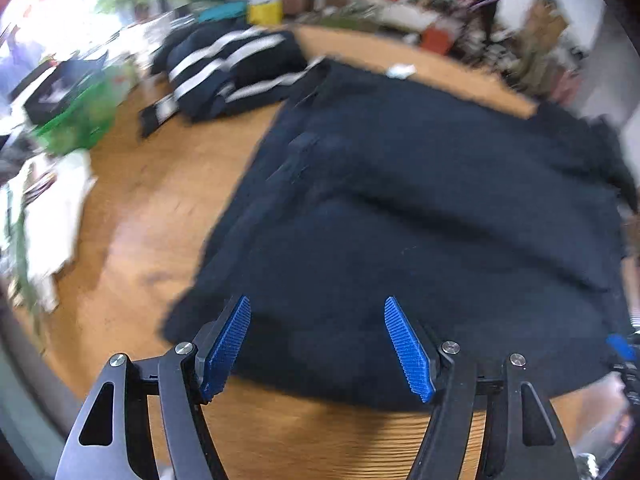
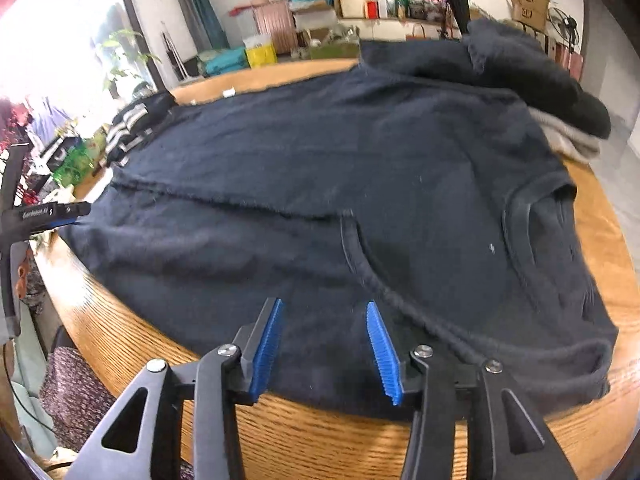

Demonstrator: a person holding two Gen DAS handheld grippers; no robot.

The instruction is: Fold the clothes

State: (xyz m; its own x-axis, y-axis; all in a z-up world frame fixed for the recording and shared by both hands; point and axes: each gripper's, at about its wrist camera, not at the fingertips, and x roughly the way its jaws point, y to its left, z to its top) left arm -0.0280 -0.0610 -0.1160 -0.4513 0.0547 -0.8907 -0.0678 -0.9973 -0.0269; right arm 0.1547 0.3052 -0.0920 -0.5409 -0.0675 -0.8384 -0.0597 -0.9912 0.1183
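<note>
Dark shirt (image 2: 320, 184) spread flat on the wooden table (image 2: 304, 436), near hem at the edge. Left gripper (image 1: 318, 346) and right gripper (image 2: 324, 346) both released above it, gripping nothing. Risk ahead: pinching one layer only, or dragging the hem off the edge.

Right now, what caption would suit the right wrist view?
Open right tongs poised over the near edge of a dark T-shirt spread on a wooden table.
</note>
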